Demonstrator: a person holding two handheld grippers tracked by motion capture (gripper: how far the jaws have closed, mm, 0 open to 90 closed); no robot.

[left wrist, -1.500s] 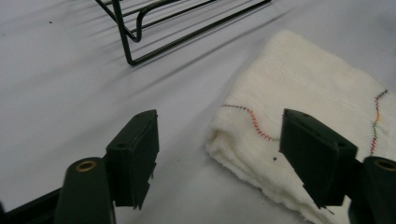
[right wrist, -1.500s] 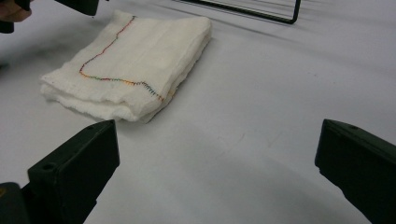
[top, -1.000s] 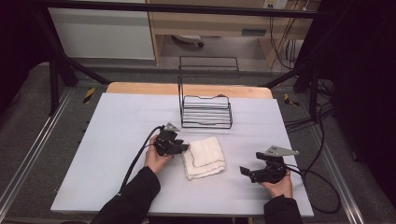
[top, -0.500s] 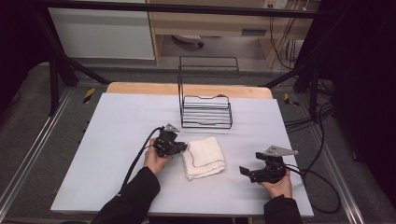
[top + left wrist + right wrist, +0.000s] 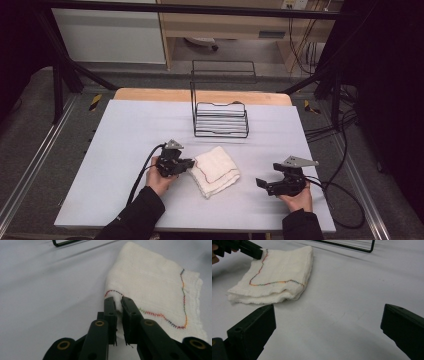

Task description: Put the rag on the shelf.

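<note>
The folded white cloth [image 5: 216, 171] lies on the worktop [image 5: 125, 130], near the front of the wire rack [image 5: 220, 120]. The left hand-held gripper [image 5: 118, 301] has just closed its jaws on the cloth's near edge, pinching a layer; compared with 1 second ago, that edge now appears gathered. Judgement: grasp secured, lifting or unfolding can follow. The right hand-held gripper [image 5: 260, 183] rests open, well apart.

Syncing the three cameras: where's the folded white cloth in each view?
High view: folded white cloth at table centre, beside the left hand-held gripper.
Left gripper view: upper right, edge pinched between the jaws.
Right gripper view: upper left.
Shared landmark: the cloth's multicoloured stitching.
</note>
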